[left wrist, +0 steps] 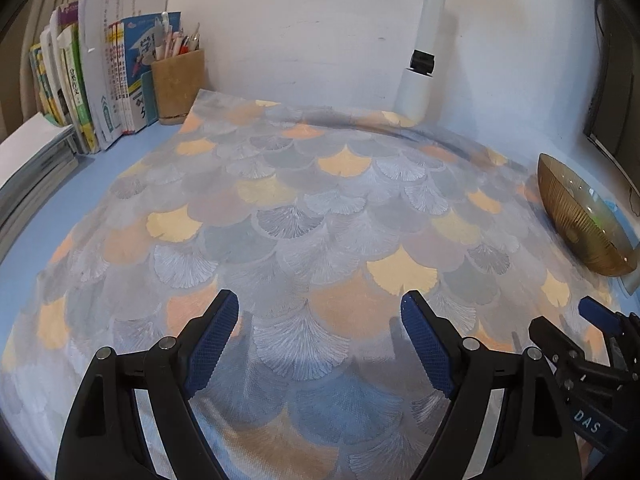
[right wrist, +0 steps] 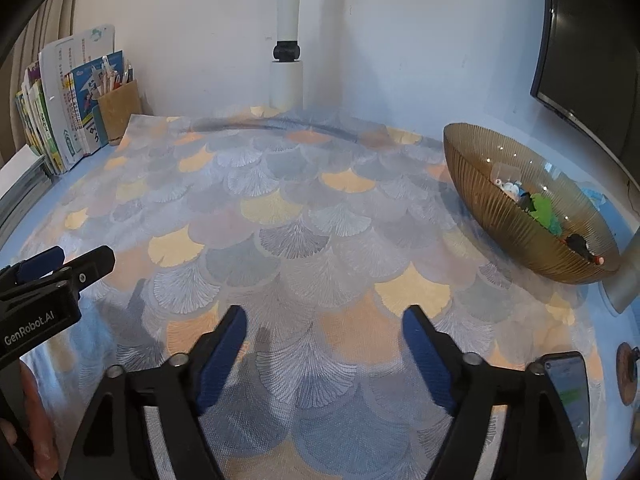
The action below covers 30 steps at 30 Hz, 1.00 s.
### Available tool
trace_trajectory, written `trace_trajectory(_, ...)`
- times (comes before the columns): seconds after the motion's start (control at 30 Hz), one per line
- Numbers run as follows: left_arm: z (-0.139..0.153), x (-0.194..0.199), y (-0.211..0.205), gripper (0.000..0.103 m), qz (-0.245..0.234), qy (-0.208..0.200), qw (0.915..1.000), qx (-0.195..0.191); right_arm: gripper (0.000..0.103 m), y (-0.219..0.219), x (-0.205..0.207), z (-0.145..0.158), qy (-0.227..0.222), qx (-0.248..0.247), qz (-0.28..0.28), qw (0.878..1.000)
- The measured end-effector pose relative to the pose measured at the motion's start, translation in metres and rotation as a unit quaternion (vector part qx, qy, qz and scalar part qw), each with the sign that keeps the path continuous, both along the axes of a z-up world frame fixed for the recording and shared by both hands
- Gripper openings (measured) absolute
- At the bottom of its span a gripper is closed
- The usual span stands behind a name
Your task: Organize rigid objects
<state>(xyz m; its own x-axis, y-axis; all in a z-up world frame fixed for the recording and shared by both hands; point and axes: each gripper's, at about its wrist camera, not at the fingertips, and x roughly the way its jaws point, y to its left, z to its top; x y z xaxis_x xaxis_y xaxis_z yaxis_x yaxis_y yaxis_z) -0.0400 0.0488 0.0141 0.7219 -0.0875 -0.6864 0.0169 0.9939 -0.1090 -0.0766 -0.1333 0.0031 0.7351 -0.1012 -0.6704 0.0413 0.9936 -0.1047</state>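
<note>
A: How do the grippers stand?

B: The left gripper (left wrist: 320, 312) has its jaws wide apart over the patterned mat (left wrist: 304, 208), with nothing between them. The right gripper (right wrist: 324, 324) is parted the same way and empty.

A: And the things to sort?

B: At the right of the right wrist frame, small toys (right wrist: 540, 204) lie inside the amber bowl (right wrist: 500, 216). A phone (right wrist: 570, 392) lies at lower right, and books (right wrist: 60, 120) stand at upper left.
</note>
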Motion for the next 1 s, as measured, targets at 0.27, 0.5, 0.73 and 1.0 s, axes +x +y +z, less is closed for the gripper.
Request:
trace_trajectory(0.27, -0.008, 0.008, -0.011, 0.083, 0.001, 0.032, 0.9988, 0.037, 0.083, 0.004, 0.0, -0.002, 0.004, -0.017, 0.003, 1.0)
trace_trajectory(0.5, -0.011, 0.012, -0.013, 0.083, -0.002, 0.046, 0.9978, 0.048, 0.084, 0.003, 0.002, -0.002, 0.005, -0.017, -0.002, 1.0)
trace_trajectory(0.73, -0.013, 0.014, -0.013, 0.083, -0.007, 0.055, 0.9972, 0.049, 0.085, 0.002, 0.003, -0.003, 0.009, -0.019, 0.0, 1.0)
trace_trajectory(1.0, -0.015, 0.017, -0.018, 0.083, -0.015, 0.066, 0.996, 0.058, 0.085, 0.001, 0.005, -0.004, 0.012, -0.018, 0.0, 1.0)
